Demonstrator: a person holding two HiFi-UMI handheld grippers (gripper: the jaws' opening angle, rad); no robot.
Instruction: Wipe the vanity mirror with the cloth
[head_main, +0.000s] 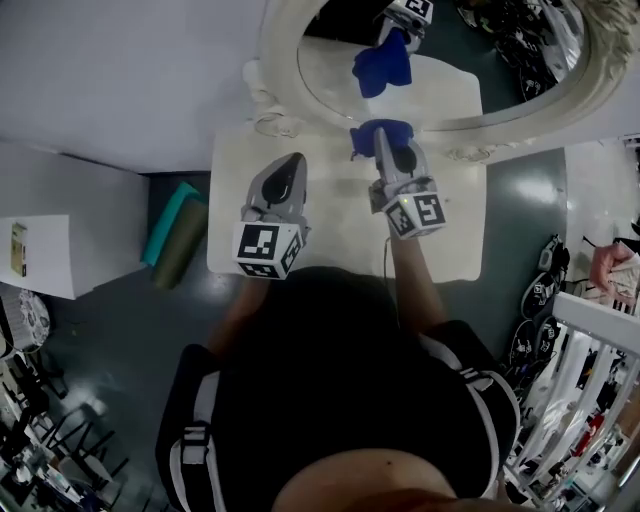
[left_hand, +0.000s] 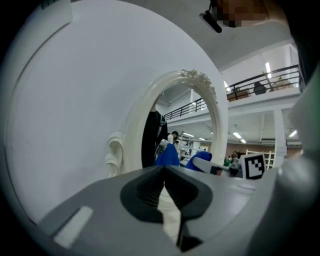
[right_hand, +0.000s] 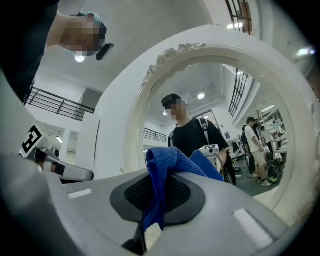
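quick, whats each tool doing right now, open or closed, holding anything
Left tool: closed, nothing between its jaws.
Right tool: closed on the blue cloth.

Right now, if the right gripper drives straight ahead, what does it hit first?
The vanity mirror. The right gripper has the blue cloth clamped in its jaws, so the cloth leads and would touch the lower glass or the frame bottom edge first. Depth is unclear.
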